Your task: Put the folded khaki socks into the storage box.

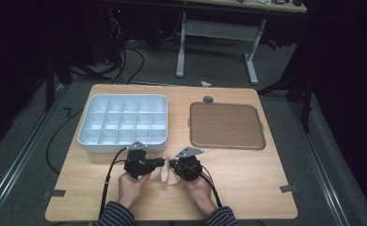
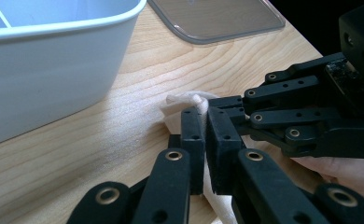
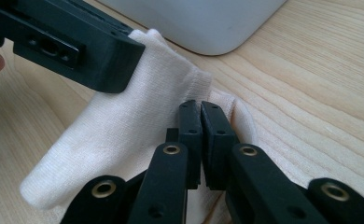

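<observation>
Pinching the cream cloth (image 1: 166, 175), left gripper (image 1: 163, 162) and right gripper (image 1: 172, 165) are clamped together.

No readable text, no labels, no brands, no numbers, no signs anywhere

You sit in a lab-style recording room: your wooden table (image 1: 247, 183) stands on grey carpet (image 1: 26, 141) between dark curtains (image 1: 346, 70), loose cables (image 1: 125, 56) trail across the floor, and a white-legged workbench (image 1: 217, 35) stands behind.
</observation>
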